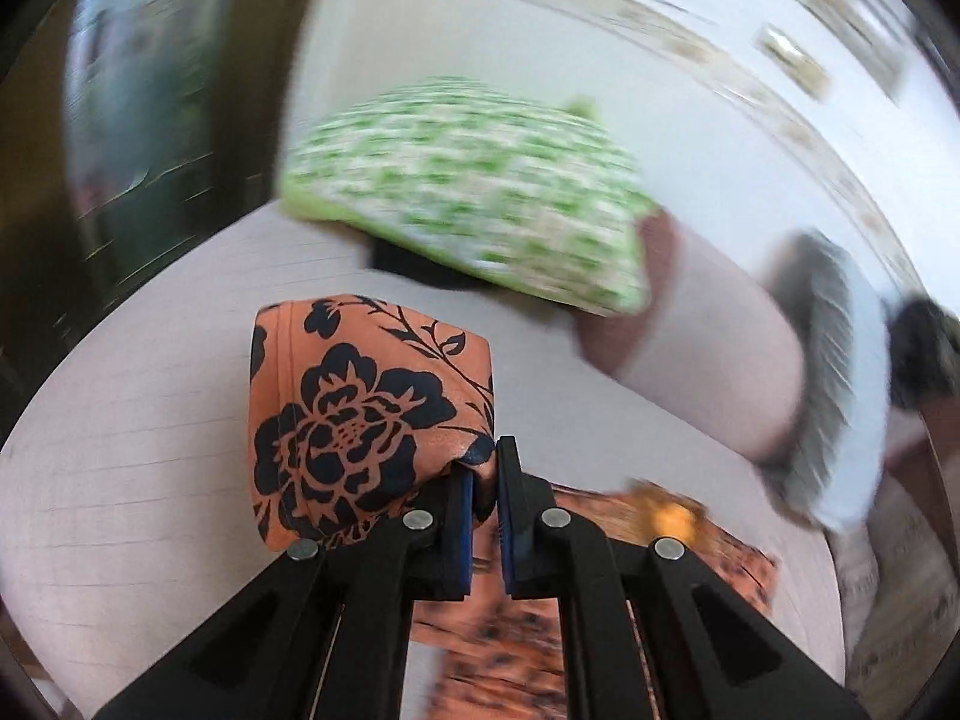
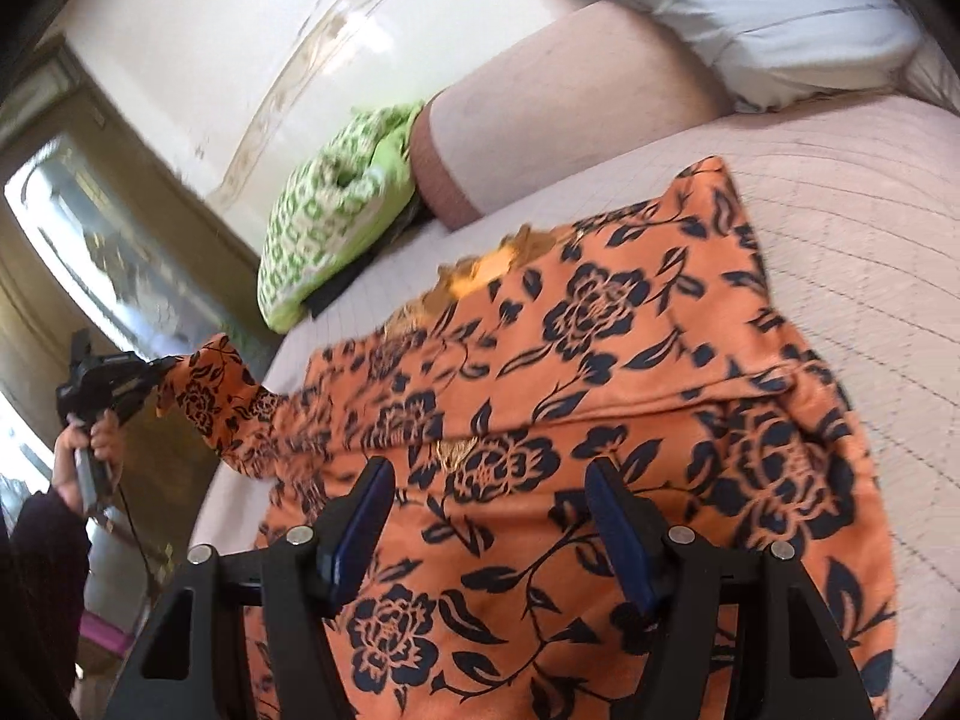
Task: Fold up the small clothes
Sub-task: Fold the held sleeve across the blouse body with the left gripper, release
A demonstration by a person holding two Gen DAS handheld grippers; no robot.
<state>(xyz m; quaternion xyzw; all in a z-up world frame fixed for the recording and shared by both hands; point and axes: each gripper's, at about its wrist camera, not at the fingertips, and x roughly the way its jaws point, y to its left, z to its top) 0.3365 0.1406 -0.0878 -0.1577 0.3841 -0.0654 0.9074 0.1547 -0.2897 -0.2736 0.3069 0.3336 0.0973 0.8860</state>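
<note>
An orange garment with dark blue flowers (image 2: 600,372) lies spread on the pale bed cover. Its sleeve (image 1: 354,420) is lifted off the bed, pinched at the cuff by my left gripper (image 1: 485,468), which is shut on it. In the right wrist view that same left gripper (image 2: 153,369) shows at far left, held by a hand, with the sleeve (image 2: 222,396) stretched out from the garment. My right gripper (image 2: 486,516) hovers open just above the garment's body, with nothing between its blue pads (image 2: 366,516).
A green patterned pillow (image 1: 468,204) and a pink bolster (image 2: 540,114) lie at the head of the bed, with a white pillow (image 2: 768,12) beyond. A wooden cabinet with a mirror (image 2: 90,228) stands left of the bed cover (image 2: 840,252).
</note>
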